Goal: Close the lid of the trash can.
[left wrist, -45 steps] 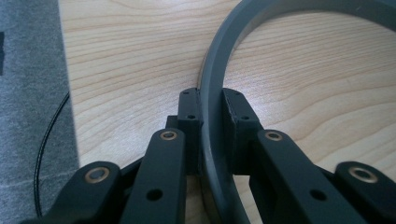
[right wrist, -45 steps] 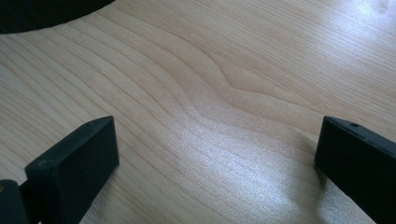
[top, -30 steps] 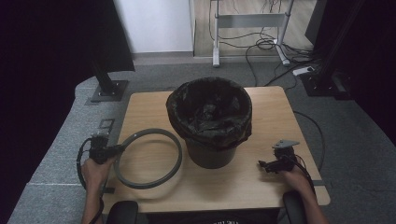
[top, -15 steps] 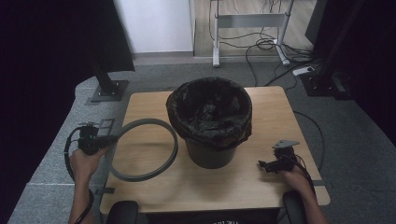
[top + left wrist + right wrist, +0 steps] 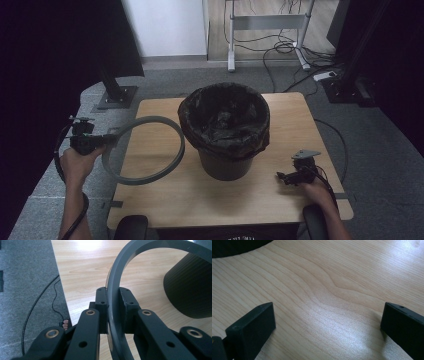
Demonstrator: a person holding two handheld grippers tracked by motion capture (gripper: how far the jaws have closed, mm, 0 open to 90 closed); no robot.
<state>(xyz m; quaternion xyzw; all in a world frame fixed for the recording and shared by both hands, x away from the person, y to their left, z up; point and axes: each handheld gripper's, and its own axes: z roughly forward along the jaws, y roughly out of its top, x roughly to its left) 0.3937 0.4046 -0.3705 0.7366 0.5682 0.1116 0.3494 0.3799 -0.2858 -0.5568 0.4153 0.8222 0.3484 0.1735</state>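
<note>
A grey plastic ring [image 5: 145, 150], the bin's rim hoop, hangs tilted above the table's left part, its right edge close to the black bin [image 5: 225, 130]. My left gripper [image 5: 111, 138] is shut on the ring's left edge; in the left gripper view both pads clamp the ring [image 5: 113, 290] between them. The bin stands at the middle of the wooden table [image 5: 165, 195], lined with a black bag [image 5: 222, 117]. My right gripper [image 5: 281, 176] rests low at the table's right front, and its jaws stand wide apart over bare wood [image 5: 324, 302] with nothing between them.
The table's left edge [image 5: 62, 297] drops to grey carpet with a thin cable [image 5: 37, 310]. A metal frame and cables [image 5: 280, 45] stand on the floor behind the table. A dark stand base [image 5: 117, 95] sits at the back left.
My left hand has risen and lifted the ring off the table, carrying it up and a little toward the left. The right hand has kept still.
</note>
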